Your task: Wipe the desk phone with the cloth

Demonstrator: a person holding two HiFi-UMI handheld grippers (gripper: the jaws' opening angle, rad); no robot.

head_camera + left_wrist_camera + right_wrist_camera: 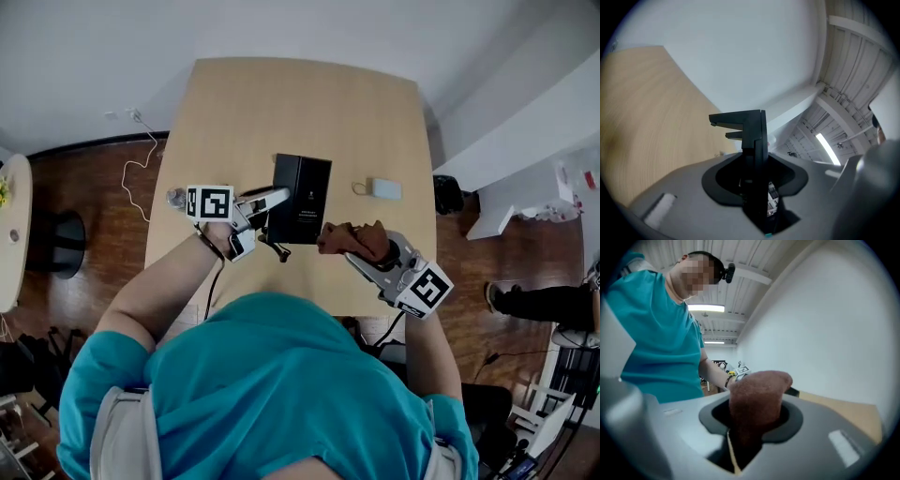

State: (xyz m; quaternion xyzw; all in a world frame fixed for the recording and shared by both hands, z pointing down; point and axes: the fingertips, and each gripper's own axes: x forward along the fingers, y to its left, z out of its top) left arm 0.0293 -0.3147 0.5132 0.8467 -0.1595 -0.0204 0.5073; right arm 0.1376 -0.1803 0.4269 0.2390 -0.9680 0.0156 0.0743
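desk phone (pixel 302 199): black and boxy, over the middle of the table, a little toward the near edge. We cannot tell whether its base rests flat on the top.
phone, close up: in the left gripper view we see a thin black upright part of it, with two short prongs sticking out to one side. It stands right in the jaw slot.
left hand-held gripper (pixel 270 200): comes in roughly level from the phone's left side. We read it as closed on the phone's left edge.
cloth (pixel 757 394): brown and bunched, rising out of the right jaws as a rounded lump. In the head view it sits just beside the phone's near right corner; we cannot settle whether the two touch.
right hand-held gripper (pixel 361 251): gripping the cloth, with its jaws buried in the fabric. It is angled in from the near right.
marker cubes: one on the left gripper (pixel 209 202) and one on the right gripper (pixel 422 289), both on the ends nearer the person.
person (pixel 272 384): teal shirt, forearms reaching over the near table edge, one to each gripper.
small box (pixel 384 188): pale, with a short cord, lying on the table to the right of the phone and apart from it.
table (pixel 281 103): light wood, its far half bare.
floor (pixel 103 216): dark wood.
cable (pixel 141 169): white, trailing on the floor left of the table.
bystander (pixel 534 305): only legs in dark trousers show at the right edge, well apart from the table.
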